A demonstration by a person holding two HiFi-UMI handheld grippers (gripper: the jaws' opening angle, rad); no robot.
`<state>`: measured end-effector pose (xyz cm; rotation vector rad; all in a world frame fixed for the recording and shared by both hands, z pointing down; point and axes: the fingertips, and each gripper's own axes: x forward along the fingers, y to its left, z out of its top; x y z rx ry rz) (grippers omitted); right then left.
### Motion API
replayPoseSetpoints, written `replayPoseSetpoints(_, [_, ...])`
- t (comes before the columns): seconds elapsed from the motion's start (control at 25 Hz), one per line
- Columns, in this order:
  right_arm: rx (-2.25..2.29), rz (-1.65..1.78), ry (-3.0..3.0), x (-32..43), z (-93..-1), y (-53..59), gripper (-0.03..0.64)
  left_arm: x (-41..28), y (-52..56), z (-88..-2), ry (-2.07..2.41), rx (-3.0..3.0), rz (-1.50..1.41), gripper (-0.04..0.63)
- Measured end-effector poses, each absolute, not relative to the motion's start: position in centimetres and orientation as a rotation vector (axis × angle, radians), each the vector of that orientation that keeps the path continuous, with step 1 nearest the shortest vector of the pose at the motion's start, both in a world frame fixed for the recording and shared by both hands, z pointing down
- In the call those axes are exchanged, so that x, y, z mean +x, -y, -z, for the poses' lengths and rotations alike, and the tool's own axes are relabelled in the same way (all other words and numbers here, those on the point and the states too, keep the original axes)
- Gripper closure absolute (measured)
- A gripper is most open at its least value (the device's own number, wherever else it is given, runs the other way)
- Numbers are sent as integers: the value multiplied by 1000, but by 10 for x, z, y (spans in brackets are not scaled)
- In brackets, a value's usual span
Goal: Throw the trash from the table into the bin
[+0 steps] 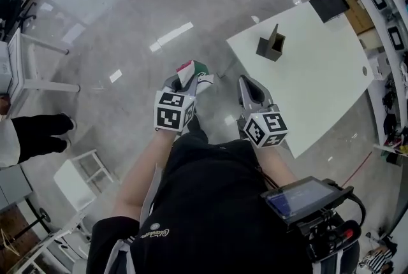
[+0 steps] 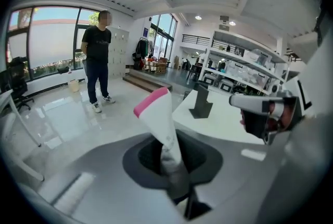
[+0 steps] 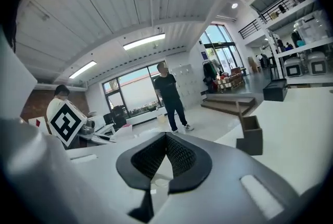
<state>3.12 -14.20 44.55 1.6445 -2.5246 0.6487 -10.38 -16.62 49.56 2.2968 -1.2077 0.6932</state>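
Left claw (image 1: 186, 79) clamped on wrapper (image 2: 157, 116); right claw (image 1: 247, 85) closed, empty; both held out front.

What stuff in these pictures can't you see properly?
- No view clearly shows a bin; the black thing at the table's far corner is too small to tell.
- wrapper in the left gripper: print blurred in the left gripper view, too small in the head view.
- dark box: its inside is too dark and small in the head view.
- standing person: face covered by a blur.
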Motion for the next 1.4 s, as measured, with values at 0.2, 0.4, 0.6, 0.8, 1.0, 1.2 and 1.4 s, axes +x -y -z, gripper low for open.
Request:
replayPoseSetpoints(0.2, [1582, -663, 2529, -13, -449, 171, 615, -145, 194, -515, 1215, 2212, -684, 561])
replayPoseSetpoints(0.4, [1547, -727, 2498, 2, -483, 203, 615, -141, 217, -553, 1237, 2123, -676, 561])
replayPoseSetpoints(0.6, [1529, -731, 2499, -7, -476, 206, 615, -147, 216, -557, 1251, 2082, -660, 561])
replayPoseSetpoints(0.8, [1495, -758, 2485, -21, -479, 208, 615, -151, 217, -570, 1274, 2029, -660, 561])
replayPoseSetpoints(1.0, [1446, -807, 2456, -22, -545, 233, 615, -146, 247, -655, 1326, 1938, -663, 565])
replayPoseSetpoints(1.2, [1431, -816, 2412, -31, -610, 254, 615, -150, 272, -742, 1377, 1885, -691, 565])
replayPoseSetpoints(1.4, [1364, -852, 2357, -50, -679, 253, 615, -153, 285, -840, 1406, 1795, -645, 565])
